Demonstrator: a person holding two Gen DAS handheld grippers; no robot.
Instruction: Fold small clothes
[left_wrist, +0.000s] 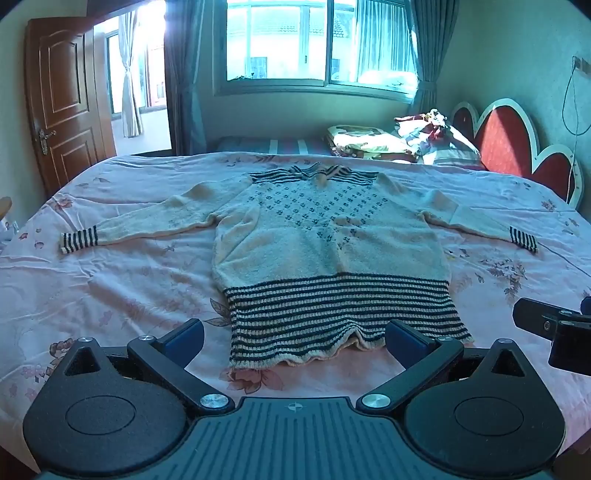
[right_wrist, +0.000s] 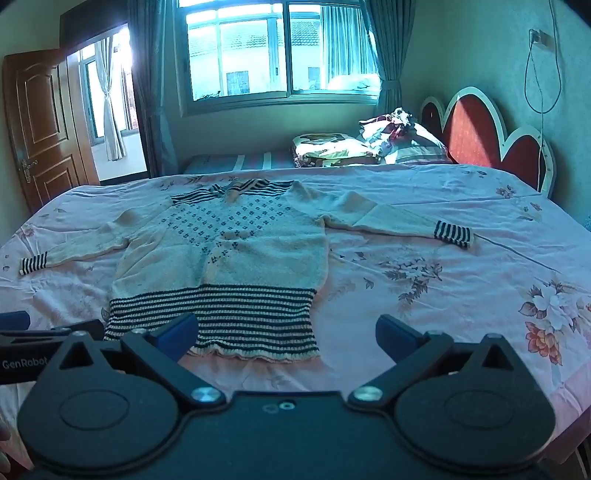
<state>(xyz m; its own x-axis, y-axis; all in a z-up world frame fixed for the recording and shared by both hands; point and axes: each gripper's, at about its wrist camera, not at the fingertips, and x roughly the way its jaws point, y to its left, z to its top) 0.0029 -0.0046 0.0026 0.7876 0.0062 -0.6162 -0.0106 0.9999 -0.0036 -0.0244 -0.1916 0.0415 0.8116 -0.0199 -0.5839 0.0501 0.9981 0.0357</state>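
Observation:
A small cream knit sweater (left_wrist: 325, 243) lies flat and face up on the pink floral bed sheet (left_wrist: 110, 295), both sleeves spread out, with dark stripes at hem, cuffs and collar. It also shows in the right wrist view (right_wrist: 225, 251). My left gripper (left_wrist: 295, 341) is open and empty, just in front of the striped hem. My right gripper (right_wrist: 286, 336) is open and empty, in front of the hem's right corner. The right gripper also shows at the right edge of the left wrist view (left_wrist: 554, 332).
A red and white headboard (left_wrist: 517, 147) stands at the right. Folded bedding and pillows (left_wrist: 399, 140) are piled at the far side of the bed. A brown door (left_wrist: 62, 110) stands open at the left, a window (left_wrist: 314, 40) behind.

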